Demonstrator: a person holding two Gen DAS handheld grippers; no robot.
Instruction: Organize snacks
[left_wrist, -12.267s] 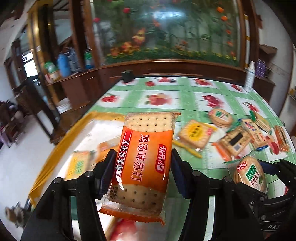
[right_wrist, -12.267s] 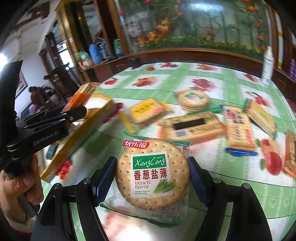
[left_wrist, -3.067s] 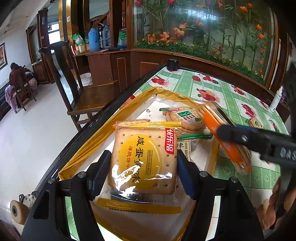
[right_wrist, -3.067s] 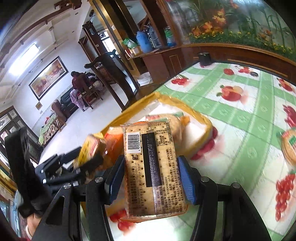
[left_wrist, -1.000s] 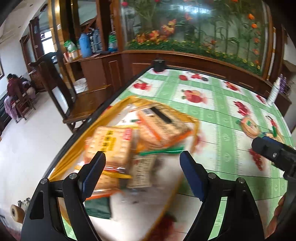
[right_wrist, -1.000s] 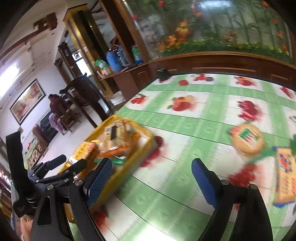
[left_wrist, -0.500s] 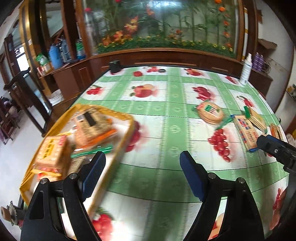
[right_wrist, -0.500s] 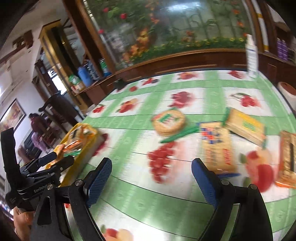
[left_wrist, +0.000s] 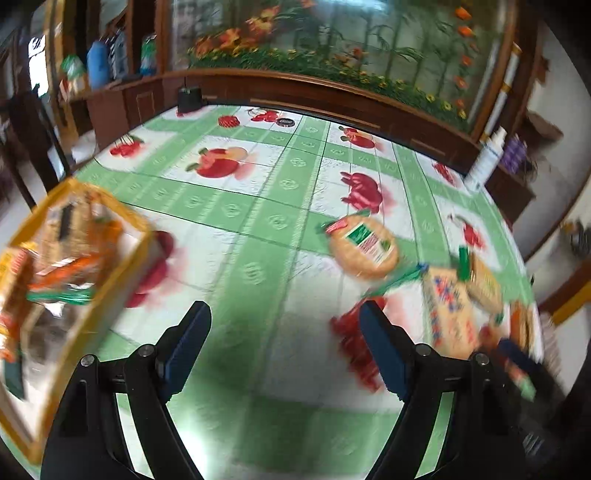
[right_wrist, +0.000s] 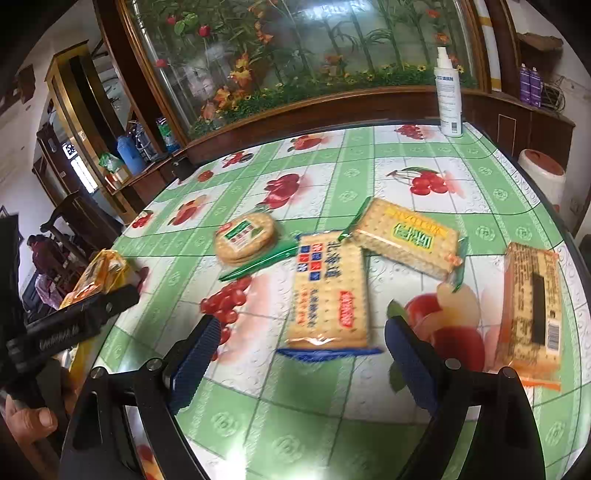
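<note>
The table (right_wrist: 325, 417) carries a green fruit-print cloth. A yellow tray (left_wrist: 79, 317) of packed snacks sits at its left edge. Four packets lie loose toward the right edge: the blue-trimmed cracker pack (right_wrist: 327, 291), the green-trimmed cracker pack (right_wrist: 408, 238), the orange-trimmed cracker pack (right_wrist: 532, 306) and the round biscuit pack (right_wrist: 245, 234). A spray bottle (right_wrist: 448, 99) stands at the far right corner. The right gripper (right_wrist: 299, 365) is spread and empty just short of the blue-trimmed pack. The left gripper (left_wrist: 284, 347) is spread and empty over bare cloth between tray and packets.

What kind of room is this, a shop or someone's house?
Most likely a home dining room: a table under a fruit-print cloth, a wooden sideboard below a flowered glass panel, and a dining chair.
</note>
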